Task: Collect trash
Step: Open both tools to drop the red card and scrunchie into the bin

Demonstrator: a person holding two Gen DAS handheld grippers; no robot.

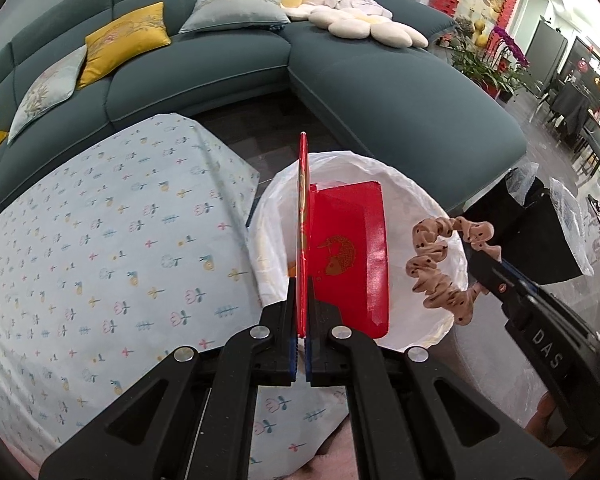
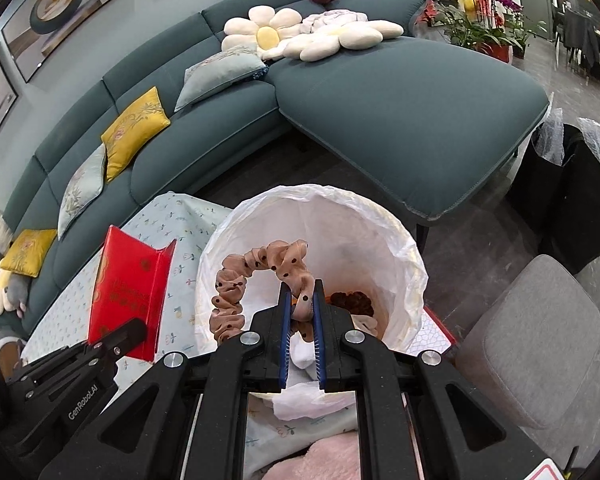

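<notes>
My left gripper [image 1: 300, 284] is shut on a red folded card [image 1: 348, 256] with a gold fish print, held over the mouth of a white-lined bin [image 1: 380, 176]. The same red card [image 2: 128, 292] shows at the left of the right wrist view, beside the bin [image 2: 380, 216]. My right gripper [image 2: 302, 288] is shut on a pink dotted scrunchie [image 2: 260, 264], which hangs in a loop above the bin opening. That scrunchie [image 1: 432, 264] and the right gripper [image 1: 480, 258] appear at the right of the left wrist view. Brown scraps [image 2: 352, 302] lie inside the bin.
A table with a pale floral cloth [image 1: 100, 260] stands left of the bin. A teal corner sofa [image 1: 380, 92] with cushions runs behind. A grey chair [image 2: 540, 340] is at the right, and black bags [image 2: 580, 184] with bubble wrap stand beyond it.
</notes>
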